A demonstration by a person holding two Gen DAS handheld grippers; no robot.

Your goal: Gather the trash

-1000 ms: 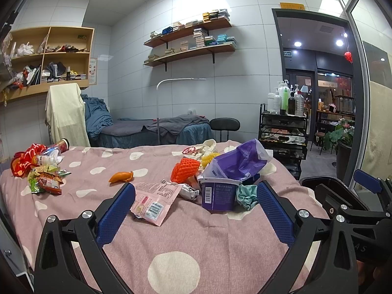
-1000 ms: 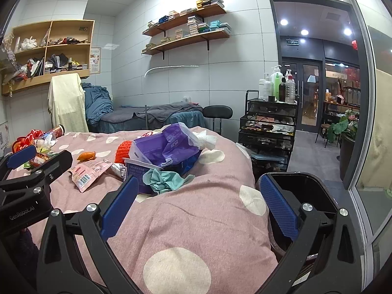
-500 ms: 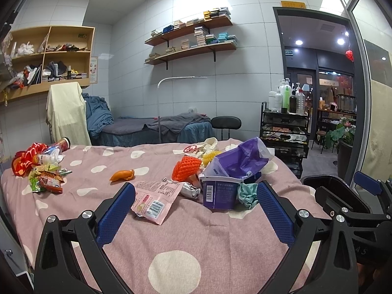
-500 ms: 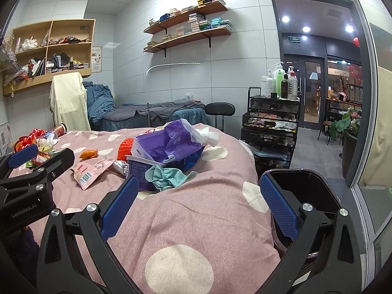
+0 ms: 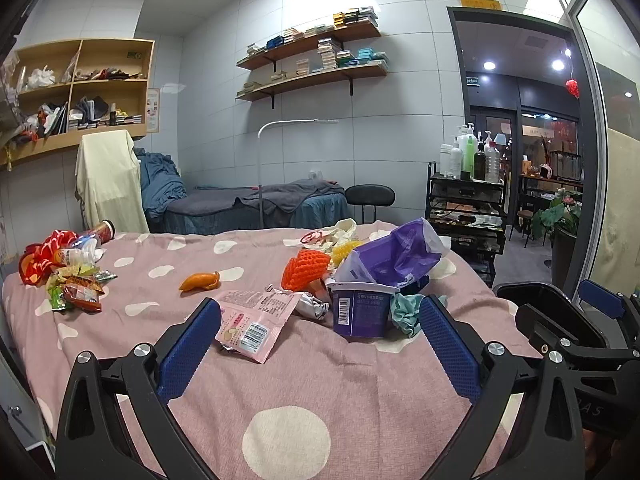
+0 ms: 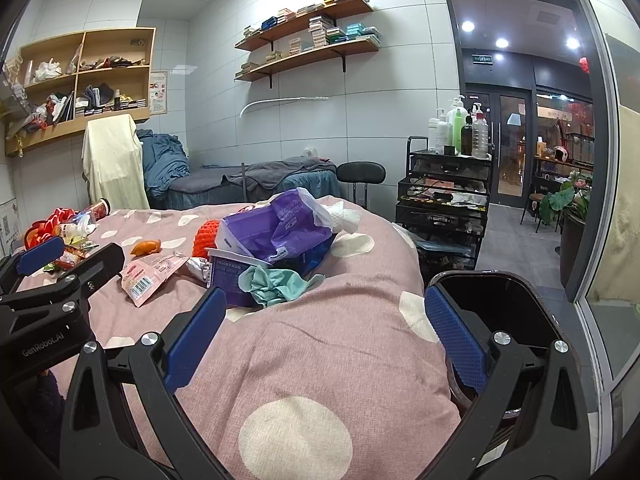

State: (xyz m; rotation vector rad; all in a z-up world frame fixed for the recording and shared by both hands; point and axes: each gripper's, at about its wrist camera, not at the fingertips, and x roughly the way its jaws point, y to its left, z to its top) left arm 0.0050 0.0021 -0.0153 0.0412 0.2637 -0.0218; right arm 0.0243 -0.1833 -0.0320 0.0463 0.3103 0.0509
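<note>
Trash lies ahead of both spread, empty grippers: pink wrapper [image 5: 256, 318] nearest the left gripper [image 5: 318, 342], purple cup [image 5: 362, 308] beside it. Right gripper [image 6: 326, 334] hovers over the bed [image 6: 320, 344]. Soft bedding could snag a finger.

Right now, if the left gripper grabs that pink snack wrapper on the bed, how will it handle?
The pink wrapper lies flat, torn open and crinkled, so it is probably empty, very light and floppy. Its glossy film may slip between the pads. On the soft bedspread it could slide away instead of lifting.
</note>
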